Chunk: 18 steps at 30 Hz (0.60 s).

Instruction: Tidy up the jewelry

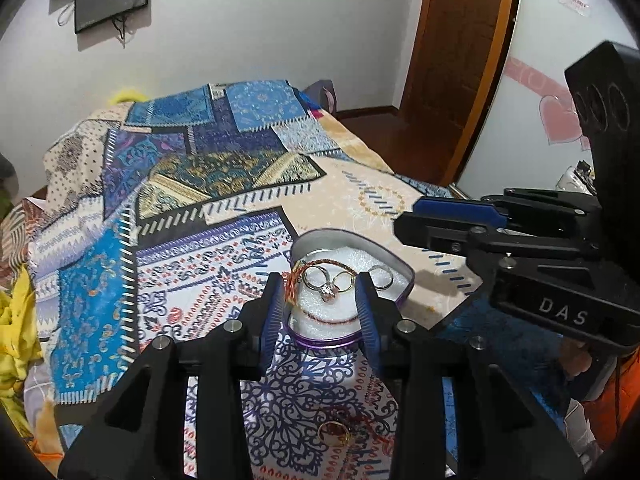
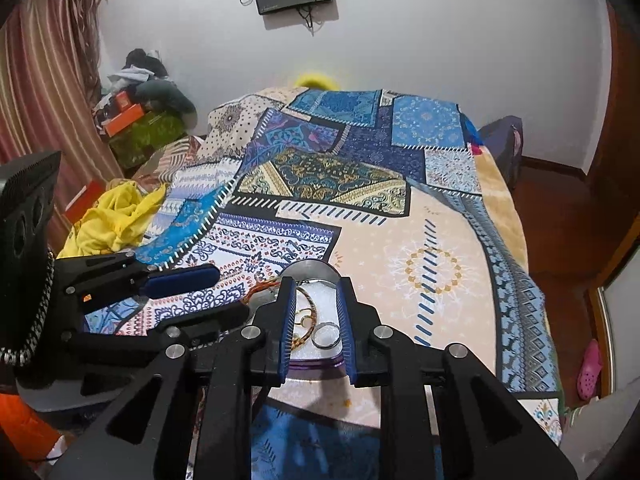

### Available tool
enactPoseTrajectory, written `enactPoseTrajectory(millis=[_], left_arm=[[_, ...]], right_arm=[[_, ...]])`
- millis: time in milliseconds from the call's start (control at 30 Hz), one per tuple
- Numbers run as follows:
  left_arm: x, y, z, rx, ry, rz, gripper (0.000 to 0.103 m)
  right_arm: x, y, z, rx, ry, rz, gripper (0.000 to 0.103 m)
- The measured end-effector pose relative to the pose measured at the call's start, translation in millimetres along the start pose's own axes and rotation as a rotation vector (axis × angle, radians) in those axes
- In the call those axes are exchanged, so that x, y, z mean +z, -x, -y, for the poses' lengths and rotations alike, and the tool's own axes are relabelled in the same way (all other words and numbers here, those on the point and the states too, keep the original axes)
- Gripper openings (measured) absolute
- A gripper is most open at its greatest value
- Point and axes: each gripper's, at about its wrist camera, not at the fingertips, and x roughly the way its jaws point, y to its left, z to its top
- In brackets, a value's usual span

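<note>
A heart-shaped box (image 1: 404, 280) with a purple rim and white foam lining lies on the patterned bedspread. In it are a ring with a stone (image 1: 328, 292), a silver ring (image 1: 380, 276) and a red-orange cord bracelet (image 1: 320, 263). My left gripper (image 1: 320, 300) hovers over the box's near left part, jaws apart, nothing pressed between them. My right gripper (image 2: 316, 304) is over the same box (image 2: 308, 270), jaws narrowly apart above the silver ring (image 2: 326, 336) and a braided bracelet (image 2: 310, 320), gripping nothing. Another gold ring (image 1: 334, 432) lies on the bedspread below the left gripper.
The bedspread (image 2: 400, 240) covers the whole bed. Yellow cloth (image 2: 116, 216) is heaped at its left edge, with boxes and clothes behind. A wooden door (image 1: 460, 60) and floor lie beyond the right edge. The right gripper (image 1: 408, 220) reaches in from the right in the left wrist view.
</note>
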Motion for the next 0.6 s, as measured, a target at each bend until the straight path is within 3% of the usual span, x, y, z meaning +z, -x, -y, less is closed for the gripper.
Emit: enactPoseTrajectory(millis=[300, 600], left_arm=[[-4.8, 39.4, -6.2, 0.043, 0.029, 0.036, 0.036], [-36.0, 65.8, -16.2, 0.077, 0.063, 0.02, 0.039]], right_arm=[[-6.2, 28.9, -21.7, -0.036, 0.044, 0.039, 0.018], [-23.6, 32.8, -44.1, -0.02, 0.077, 0.01, 0.019]])
